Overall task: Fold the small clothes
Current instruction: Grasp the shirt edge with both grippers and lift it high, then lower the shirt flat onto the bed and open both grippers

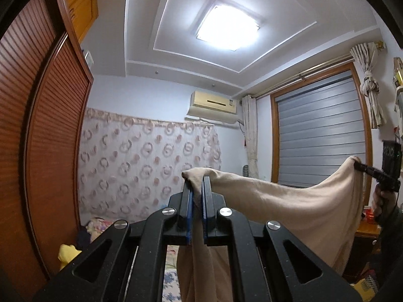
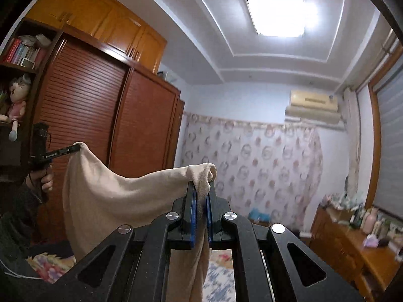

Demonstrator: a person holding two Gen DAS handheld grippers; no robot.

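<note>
Now, garment: beige cloth (image 1: 289,201) hangs mid-frame, stretched between both claws.
Left claw (image 1: 197,191): closed on one corner.
Right claw (image 2: 201,193): closed on the other corner.
Risk: thin pinch may slip when tension grows, and the corner drops.

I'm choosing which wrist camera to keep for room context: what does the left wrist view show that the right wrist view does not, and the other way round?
Only the left wrist view shows the knotted curtain and a yellow item low beside the wardrobe. Only the right wrist view shows the bookshelf, the doll and the cluttered dresser. Both show the beige garment stretched between the left gripper and right gripper, each shut on a corner, plus the ceiling light and air conditioner.
</note>
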